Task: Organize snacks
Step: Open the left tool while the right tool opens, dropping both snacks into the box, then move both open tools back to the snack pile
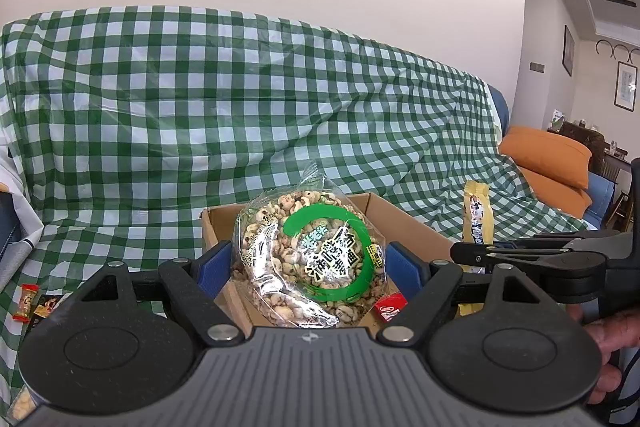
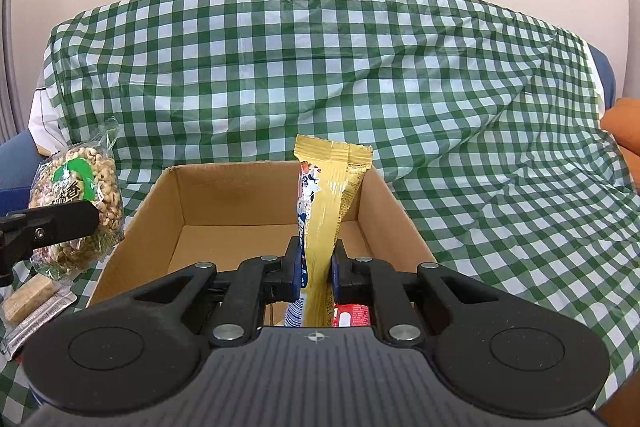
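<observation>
Item 1, left gripper (image 1: pixel 310 261): jaws set wide, blue pads against either side of the round cellophane puffed-snack bag (image 1: pixel 308 251), which it carries upright at the left wall of the cardboard box (image 2: pixel 208 203). Risk: the film is slick and the contents loose; too light a squeeze could let the bag slide out and land on the checked cloth (image 2: pixel 500 155) outside the box; too hard a squeeze would likely crush the pieces.

Item 2, cardboard box: open-topped, on the checked cloth. Far floor and back wall bare. At the near end, one small red packet (image 2: pixel 354 315) lies on the floor; a blue-and-white printed edge beside it, not identifiable. Risk: both grippers crowd the same opening, so one could knock the other or nudge the light box across the cloth.

Item 3, right gripper (image 2: pixel 316 267): jaws nearly closed, pinching the yellow stick packet (image 2: pixel 328 195) low down; packet stands upright above the near part of the box. Risk: held near its bottom, the tall packet could tip on release and end propped on the rim, not flat inside.

Item 4, not yet boxed: wrapped bars (image 2: pixel 30 301) and small sweets (image 1: pixel 26 301) on the cloth left of the box.
</observation>
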`<control>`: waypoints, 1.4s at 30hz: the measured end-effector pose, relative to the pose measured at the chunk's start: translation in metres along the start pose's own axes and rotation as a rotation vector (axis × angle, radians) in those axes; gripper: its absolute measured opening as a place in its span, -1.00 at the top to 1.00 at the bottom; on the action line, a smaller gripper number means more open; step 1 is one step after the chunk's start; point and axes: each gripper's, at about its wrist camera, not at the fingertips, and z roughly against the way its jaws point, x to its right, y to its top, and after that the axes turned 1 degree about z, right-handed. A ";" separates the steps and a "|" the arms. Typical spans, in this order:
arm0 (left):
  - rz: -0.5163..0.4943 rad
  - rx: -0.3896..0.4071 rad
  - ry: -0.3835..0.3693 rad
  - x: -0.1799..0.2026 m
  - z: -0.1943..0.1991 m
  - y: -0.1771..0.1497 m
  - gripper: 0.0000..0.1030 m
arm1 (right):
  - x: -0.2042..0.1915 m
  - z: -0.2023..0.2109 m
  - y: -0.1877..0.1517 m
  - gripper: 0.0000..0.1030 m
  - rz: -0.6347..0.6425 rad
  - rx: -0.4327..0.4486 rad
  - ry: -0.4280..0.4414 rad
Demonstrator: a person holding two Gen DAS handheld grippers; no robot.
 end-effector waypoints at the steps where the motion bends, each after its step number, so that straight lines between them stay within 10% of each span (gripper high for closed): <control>1: -0.001 -0.001 0.000 0.000 0.000 0.000 -0.66 | 0.001 0.000 0.000 0.72 -0.001 0.000 -0.001; 15: 0.012 0.000 -0.055 0.005 -0.001 0.000 -0.82 | 0.001 0.000 0.000 0.71 -0.006 -0.010 -0.024; 19: -0.017 -0.004 -0.079 0.011 -0.002 -0.002 -0.91 | 0.005 -0.002 0.000 -0.08 -0.034 -0.027 -0.064; 25: -0.018 -0.004 -0.059 0.011 -0.005 -0.002 -0.90 | 0.014 -0.006 0.000 -0.20 -0.085 -0.049 -0.085; 28: -0.033 0.007 -0.032 0.010 -0.001 -0.005 -0.70 | 0.011 -0.006 0.000 -0.20 -0.094 -0.052 -0.087; 33: -0.047 -0.032 -0.017 -0.004 0.001 -0.004 0.20 | -0.001 -0.007 0.000 -0.20 -0.079 -0.057 -0.076; 42: -0.146 -0.121 0.025 -0.082 0.026 0.033 0.27 | -0.044 0.011 0.001 0.22 -0.022 0.014 0.049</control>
